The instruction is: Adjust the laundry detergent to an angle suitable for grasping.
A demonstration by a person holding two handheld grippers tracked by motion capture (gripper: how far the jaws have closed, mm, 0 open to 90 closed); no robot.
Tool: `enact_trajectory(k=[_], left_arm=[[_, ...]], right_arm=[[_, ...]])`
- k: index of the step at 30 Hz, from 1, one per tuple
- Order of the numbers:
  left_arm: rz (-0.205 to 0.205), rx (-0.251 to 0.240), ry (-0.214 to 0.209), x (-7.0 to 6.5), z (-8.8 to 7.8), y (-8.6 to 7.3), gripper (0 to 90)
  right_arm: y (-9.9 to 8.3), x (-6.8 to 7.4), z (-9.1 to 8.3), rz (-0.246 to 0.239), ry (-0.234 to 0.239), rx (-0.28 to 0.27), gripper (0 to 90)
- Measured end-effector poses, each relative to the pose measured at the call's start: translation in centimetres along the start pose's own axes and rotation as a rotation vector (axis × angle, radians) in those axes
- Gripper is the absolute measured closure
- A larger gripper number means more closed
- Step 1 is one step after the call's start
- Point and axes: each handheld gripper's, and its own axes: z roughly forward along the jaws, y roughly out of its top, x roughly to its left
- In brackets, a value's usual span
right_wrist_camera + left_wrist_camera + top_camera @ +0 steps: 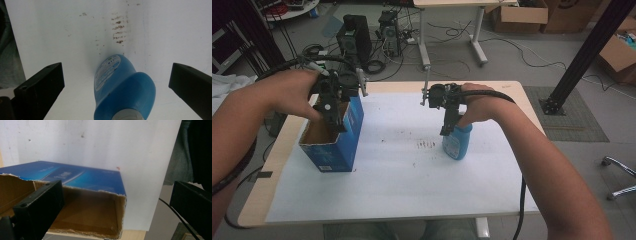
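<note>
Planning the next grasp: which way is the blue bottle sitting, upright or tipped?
Upright. The blue bottle stands on the white sheet; the right gripper view looks down on its grey cap, between the right hand-held gripper's open jaws.

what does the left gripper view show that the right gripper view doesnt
Left gripper view: an open blue box with a torn rim and brown inside; one jaw is over the opening, the other past its wall, jaws wide apart.

Right gripper view: a blue bottle with a grey cap between open jaws, neither touching it, and brown marks beyond it.

Both: the white sheet on the table.
</note>
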Motion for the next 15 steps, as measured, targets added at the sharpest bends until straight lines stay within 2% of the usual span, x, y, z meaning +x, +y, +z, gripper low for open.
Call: enact_trajectory(k=[15], left_arm=[[0.0, -0.011, -0.007, -0.3, 0.3, 0.21, 0.1]], right_arm=[[-0.29, 0.15, 0.01, 0.001, 0.003, -0.001, 0.0]])
